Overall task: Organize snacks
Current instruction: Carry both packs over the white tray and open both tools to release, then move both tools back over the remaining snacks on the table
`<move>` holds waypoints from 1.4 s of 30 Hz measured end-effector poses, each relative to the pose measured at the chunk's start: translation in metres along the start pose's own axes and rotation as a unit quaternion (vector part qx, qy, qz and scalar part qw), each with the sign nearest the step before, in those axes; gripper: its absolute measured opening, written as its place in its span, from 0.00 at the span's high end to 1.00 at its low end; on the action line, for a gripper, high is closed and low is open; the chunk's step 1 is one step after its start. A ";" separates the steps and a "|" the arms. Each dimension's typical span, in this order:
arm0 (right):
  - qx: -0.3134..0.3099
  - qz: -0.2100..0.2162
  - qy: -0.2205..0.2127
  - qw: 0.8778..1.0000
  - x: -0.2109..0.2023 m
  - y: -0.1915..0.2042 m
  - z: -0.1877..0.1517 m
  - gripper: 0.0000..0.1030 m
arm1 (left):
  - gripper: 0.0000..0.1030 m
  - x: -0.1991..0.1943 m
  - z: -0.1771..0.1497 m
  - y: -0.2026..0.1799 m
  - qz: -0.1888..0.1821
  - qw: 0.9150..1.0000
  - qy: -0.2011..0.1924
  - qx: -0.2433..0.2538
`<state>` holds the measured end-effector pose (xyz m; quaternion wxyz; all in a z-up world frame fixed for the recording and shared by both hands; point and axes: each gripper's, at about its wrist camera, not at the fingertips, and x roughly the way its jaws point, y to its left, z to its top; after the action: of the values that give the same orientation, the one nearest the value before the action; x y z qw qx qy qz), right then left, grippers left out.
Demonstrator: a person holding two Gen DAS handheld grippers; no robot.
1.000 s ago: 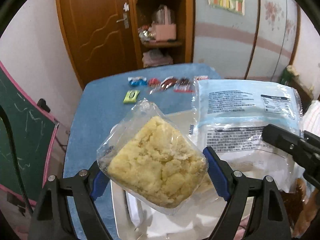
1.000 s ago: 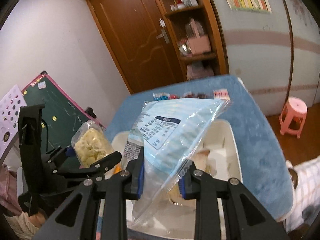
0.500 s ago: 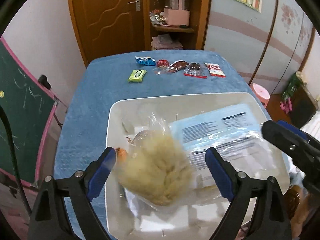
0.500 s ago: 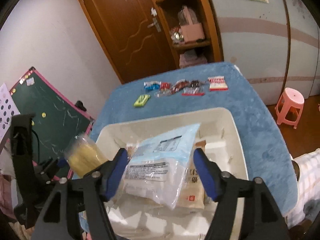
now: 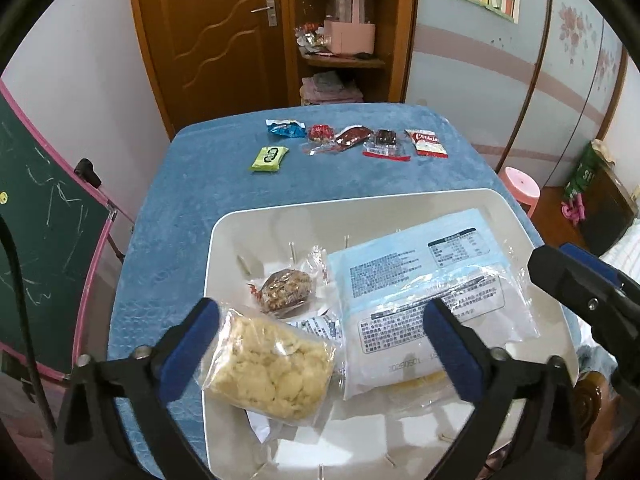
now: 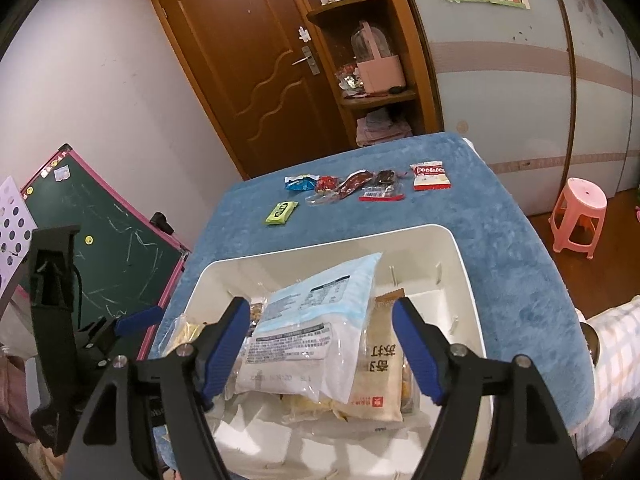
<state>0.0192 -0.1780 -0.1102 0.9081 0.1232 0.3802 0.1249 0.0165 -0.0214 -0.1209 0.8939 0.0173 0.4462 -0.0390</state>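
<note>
Both claws spread, gripping nothing: left gripper (image 5: 320, 340); right gripper (image 6: 320, 344); clear-wrapped crumbly yellow cake (image 5: 272, 372) and pale-blue plastic packet (image 5: 424, 304) lay inside white plastic bin (image 5: 360, 200); six small wrapped snacks (image 5: 352, 140) remained along blue tablecloth's (image 5: 180, 220) far edge.

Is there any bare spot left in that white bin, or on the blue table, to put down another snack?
Free: the white bin's far right compartments, beyond the blue-and-white bag, and the blue table between the bin and the row of small snacks. Crowded: the bin's near left, where the yellow cake pack and nut cake lie.
</note>
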 end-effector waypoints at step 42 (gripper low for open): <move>0.013 -0.011 -0.014 1.000 0.006 -0.019 0.004 0.28 | 0.01 -0.031 0.049 0.072 0.050 0.992 -0.057 -0.096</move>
<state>0.0286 -0.1947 -0.1173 0.9131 0.1325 0.3703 0.1080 0.0430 0.0487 -0.0667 0.9162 -0.0483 0.3948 0.0481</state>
